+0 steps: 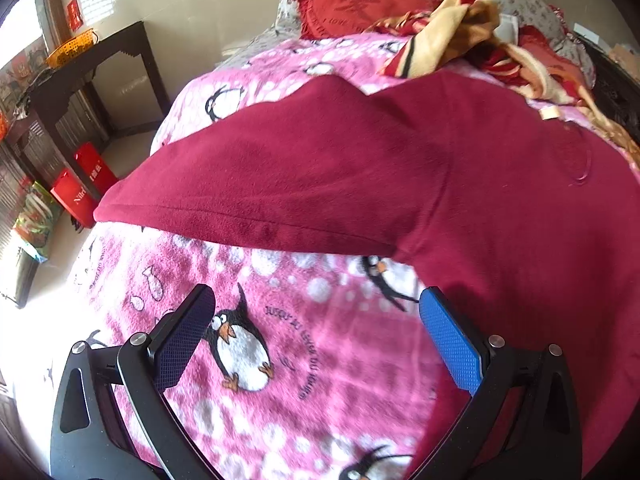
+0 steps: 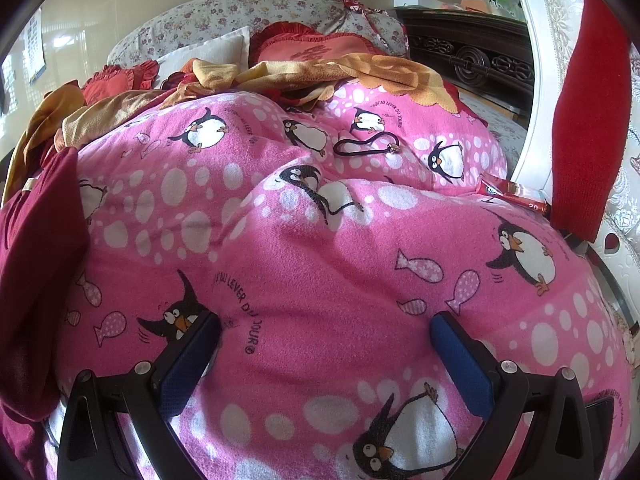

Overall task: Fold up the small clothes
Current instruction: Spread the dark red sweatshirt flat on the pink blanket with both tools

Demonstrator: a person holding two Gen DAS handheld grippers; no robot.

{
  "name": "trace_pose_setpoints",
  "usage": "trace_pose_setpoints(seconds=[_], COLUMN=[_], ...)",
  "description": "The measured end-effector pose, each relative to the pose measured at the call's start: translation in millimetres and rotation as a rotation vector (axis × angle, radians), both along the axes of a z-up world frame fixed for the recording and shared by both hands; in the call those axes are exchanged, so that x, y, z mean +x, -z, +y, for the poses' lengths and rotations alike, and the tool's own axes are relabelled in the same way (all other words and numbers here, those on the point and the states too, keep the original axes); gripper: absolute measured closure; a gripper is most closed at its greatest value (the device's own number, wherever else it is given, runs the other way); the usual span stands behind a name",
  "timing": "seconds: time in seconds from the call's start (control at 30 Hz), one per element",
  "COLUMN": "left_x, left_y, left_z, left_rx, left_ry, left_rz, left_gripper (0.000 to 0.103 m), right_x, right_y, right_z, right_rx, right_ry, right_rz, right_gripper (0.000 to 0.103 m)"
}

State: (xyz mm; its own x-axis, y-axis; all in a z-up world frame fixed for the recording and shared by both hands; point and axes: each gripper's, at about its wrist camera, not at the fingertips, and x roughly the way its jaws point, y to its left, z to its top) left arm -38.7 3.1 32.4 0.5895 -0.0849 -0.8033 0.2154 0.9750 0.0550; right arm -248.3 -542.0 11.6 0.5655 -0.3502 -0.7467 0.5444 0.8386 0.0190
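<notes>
A pink fleece penguin-print blanket [image 1: 280, 344] covers the bed. On it lies a dark red soft fleece garment [image 1: 360, 176], spread flat. The left hand-held gripper [image 1: 316, 312] and the right hand-held gripper [image 2: 325, 334] hover wide apart, empty, above the blanket.

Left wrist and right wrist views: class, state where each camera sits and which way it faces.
Left wrist: on the left tool, tilted down at the maroon garment; open fingers show.
Right wrist: on the right tool, tilted down at the penguin blanket; open fingers show.
Shared: blanket, garment, red cushion.
</notes>
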Motion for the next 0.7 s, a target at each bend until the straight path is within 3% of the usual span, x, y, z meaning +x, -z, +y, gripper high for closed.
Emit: trace_pose_setpoints(seconds=[0.2, 0.7], left_x=[-22, -43], left_y=[-29, -23], left_z=[-16, -32], left_rx=[-0.016, 0.017], left_ry=[0.054, 0.092], left_rz=[-0.026, 0.002], left_gripper=[0.001, 0.001], right_x=[0, 1], right_y=[0, -3], right_z=[0, 4], right_rx=[0.000, -0.002], right_ry=[0.000, -0.001], right_rz=[0.000, 0.002], right_gripper=[0.000, 0.000])
